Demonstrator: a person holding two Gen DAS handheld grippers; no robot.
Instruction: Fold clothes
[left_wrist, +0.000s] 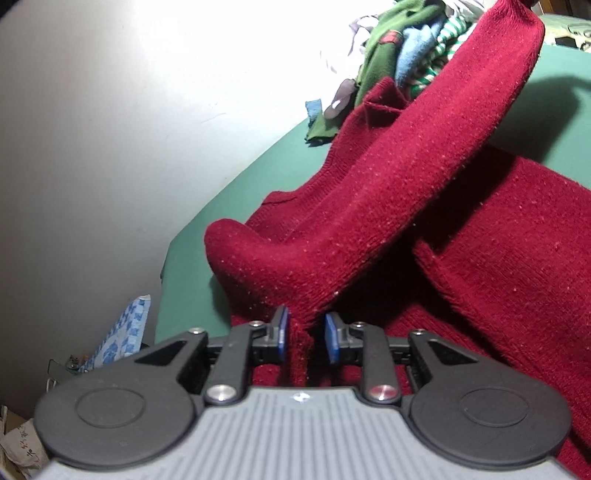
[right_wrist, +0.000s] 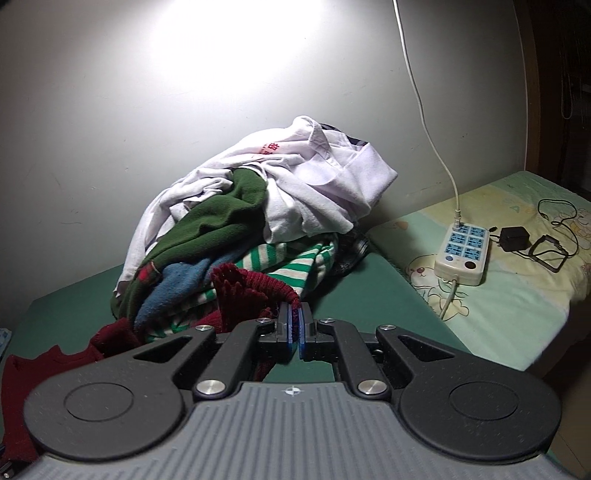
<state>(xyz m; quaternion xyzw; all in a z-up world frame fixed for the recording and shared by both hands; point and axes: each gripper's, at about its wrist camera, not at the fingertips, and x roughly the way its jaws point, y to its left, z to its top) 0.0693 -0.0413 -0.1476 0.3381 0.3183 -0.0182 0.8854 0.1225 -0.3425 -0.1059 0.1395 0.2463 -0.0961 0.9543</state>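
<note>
A dark red knitted sweater (left_wrist: 509, 258) lies spread on the green table (left_wrist: 229, 192). One long sleeve (left_wrist: 399, 177) rises off it, stretching from my left gripper (left_wrist: 306, 330) to the upper right edge of the left wrist view. The left jaws stand narrowly apart, pinching a fold of that sleeve. In the right wrist view my right gripper (right_wrist: 296, 325) is shut on a ribbed red edge of the sweater (right_wrist: 243, 291), held above the table just in front of the clothes pile (right_wrist: 258, 221).
The pile of white, green, blue and striped clothes sits against the wall (right_wrist: 110, 110) at the table's back. To the right, a bed (right_wrist: 517, 288) carries a power strip (right_wrist: 463, 254), a charger (right_wrist: 513, 238) and cables. A blue patterned cloth (left_wrist: 122, 332) hangs below the table's left edge.
</note>
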